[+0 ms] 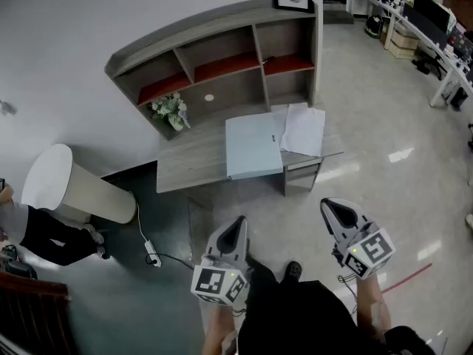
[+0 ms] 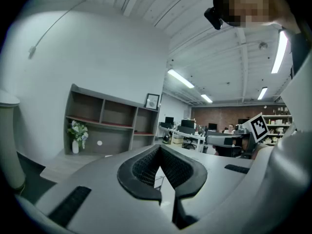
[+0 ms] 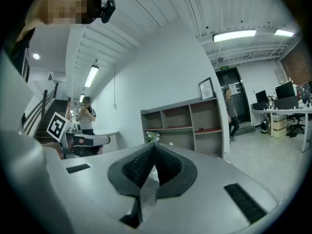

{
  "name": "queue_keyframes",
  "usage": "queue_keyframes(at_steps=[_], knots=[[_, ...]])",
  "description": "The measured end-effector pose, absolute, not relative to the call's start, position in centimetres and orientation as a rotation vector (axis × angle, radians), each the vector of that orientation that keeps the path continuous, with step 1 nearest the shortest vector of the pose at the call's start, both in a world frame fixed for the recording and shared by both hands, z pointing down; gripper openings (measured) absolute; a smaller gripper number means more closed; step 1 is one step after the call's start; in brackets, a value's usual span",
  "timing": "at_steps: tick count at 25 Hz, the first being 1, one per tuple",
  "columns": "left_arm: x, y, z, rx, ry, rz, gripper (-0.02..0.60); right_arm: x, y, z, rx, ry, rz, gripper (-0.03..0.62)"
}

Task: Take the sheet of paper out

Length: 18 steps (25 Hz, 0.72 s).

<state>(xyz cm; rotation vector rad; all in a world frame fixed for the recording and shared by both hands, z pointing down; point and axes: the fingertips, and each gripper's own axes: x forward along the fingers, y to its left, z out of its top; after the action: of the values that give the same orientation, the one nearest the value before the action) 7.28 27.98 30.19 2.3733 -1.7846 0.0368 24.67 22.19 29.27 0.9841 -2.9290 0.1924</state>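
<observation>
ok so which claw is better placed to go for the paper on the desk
Right, probably. The white paper lies at the right end of the desk, beside the blue folder, roughly ahead of the right claw. The left claw lines up with the folder. Both are shut and empty.

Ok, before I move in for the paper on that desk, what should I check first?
1. Paper in sight: ok. The sheet of paper lies on the desk, right of the pale blue folder.
2. Paper free of the folder: cannot tell; their edges meet.
3. Single sheet: cannot tell; it may be overlapping sheets.
4. Tools empty: ok. Both the left tool and the right tool are shut on nothing.
5. Jaws ready to grasp: not ok; both need opening.
6. Within reach: not ok; both tools hang well short of the desk.
</observation>
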Motion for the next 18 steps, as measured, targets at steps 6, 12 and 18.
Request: queue_keyframes(at_steps=[6,12,18], knots=[[7.6,28.0,30.0,2.371,-1.792,0.030,0.012,25.8,21.8,29.1,0.994,-2.925,0.157,0.012],[7.8,28.2,30.1,2.364,-1.794,0.045,0.012,25.9,21.8,29.0,0.992,-2.935,0.183,0.012],[7.3,28.6,30.9,2.335,-1.795,0.071,0.012,25.8,21.6,29.2,1.011,-2.951,0.243,0.012]])
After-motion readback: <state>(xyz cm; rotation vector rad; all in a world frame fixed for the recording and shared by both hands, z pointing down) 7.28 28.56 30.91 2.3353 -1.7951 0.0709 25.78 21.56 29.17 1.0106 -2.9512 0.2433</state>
